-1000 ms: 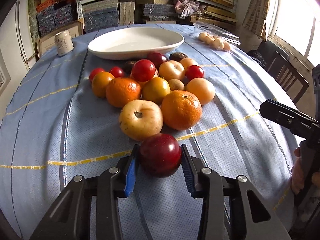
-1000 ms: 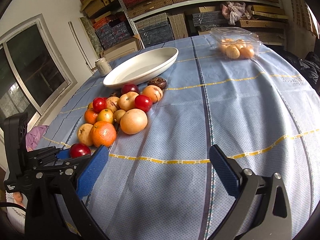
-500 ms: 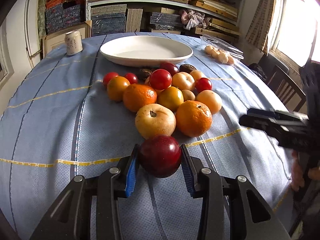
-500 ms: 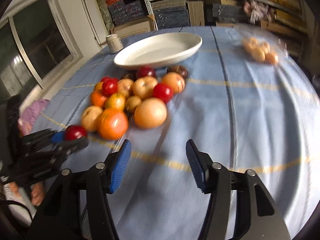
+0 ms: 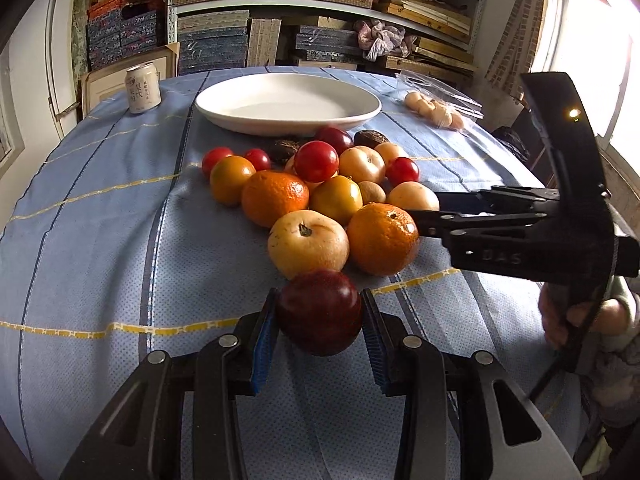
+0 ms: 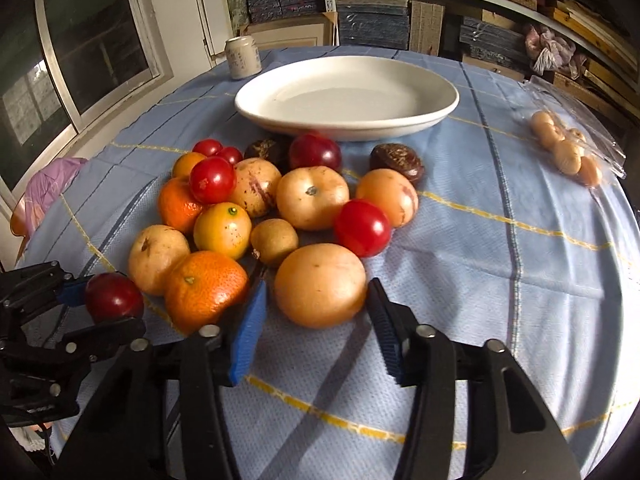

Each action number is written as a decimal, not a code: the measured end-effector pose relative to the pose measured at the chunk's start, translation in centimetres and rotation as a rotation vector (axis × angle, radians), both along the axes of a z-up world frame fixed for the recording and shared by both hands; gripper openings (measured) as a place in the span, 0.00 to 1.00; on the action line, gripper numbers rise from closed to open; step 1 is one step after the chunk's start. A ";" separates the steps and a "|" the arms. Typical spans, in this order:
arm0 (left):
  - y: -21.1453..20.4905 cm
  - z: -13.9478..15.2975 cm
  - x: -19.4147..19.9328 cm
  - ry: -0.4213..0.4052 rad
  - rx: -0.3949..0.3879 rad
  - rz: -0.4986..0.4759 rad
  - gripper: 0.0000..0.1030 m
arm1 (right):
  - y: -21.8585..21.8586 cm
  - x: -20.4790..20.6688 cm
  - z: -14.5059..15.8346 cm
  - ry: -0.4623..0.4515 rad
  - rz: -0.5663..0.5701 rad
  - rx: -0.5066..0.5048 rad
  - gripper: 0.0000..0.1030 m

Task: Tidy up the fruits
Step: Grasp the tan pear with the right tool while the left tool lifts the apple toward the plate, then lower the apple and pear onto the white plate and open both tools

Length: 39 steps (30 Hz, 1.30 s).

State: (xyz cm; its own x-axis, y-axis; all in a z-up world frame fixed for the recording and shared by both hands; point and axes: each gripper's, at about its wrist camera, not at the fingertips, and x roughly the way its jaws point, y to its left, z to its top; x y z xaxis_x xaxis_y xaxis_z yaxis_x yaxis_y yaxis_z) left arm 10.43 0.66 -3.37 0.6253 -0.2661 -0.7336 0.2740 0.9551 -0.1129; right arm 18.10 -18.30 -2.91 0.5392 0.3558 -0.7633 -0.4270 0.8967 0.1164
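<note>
My left gripper (image 5: 320, 320) is shut on a dark red plum (image 5: 319, 312), held just in front of the fruit pile; the plum also shows in the right wrist view (image 6: 113, 296). My right gripper (image 6: 316, 312) is open, its blue pads on either side of a pale orange round fruit (image 6: 320, 285) at the pile's near edge. The pile holds several oranges, red tomatoes and pale apples (image 5: 308, 242) on the blue tablecloth. The empty white plate (image 6: 346, 98) stands behind the pile.
A drink can (image 5: 142, 87) stands at the far left of the table. A clear plastic box of small pale fruits (image 6: 566, 150) lies at the far right. Shelves of stacked boxes fill the back wall. A chair stands beyond the table's right edge.
My right gripper has moved in to the pile and narrowed around the pale orange fruit. My left gripper still holds the plum and has come closer to the pile.
</note>
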 end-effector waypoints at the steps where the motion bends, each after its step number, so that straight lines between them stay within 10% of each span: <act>1: 0.0 0.0 0.0 0.001 -0.001 -0.002 0.39 | 0.0 0.0 -0.1 -0.003 0.001 -0.002 0.47; 21: 1.2 3.5 0.0 -0.038 0.000 0.026 0.39 | -5.8 -2.6 3.8 -0.048 -0.076 0.116 0.45; 30: 1.4 8.4 10.7 -0.069 0.075 0.097 0.39 | -4.5 6.4 11.5 -0.146 -0.122 0.223 0.45; 39: 2.0 6.5 21.5 0.010 0.045 0.192 0.39 | 0.4 16.5 6.8 -0.047 -0.150 0.163 0.44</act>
State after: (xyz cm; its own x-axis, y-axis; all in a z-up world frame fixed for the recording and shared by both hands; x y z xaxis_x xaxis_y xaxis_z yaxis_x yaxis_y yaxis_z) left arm 31.96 2.64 3.17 0.6544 -0.1091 -0.7483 0.0852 0.9939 -0.0704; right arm 34.60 -17.93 3.89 0.6288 0.3860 -0.6750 -0.2988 0.9214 0.2485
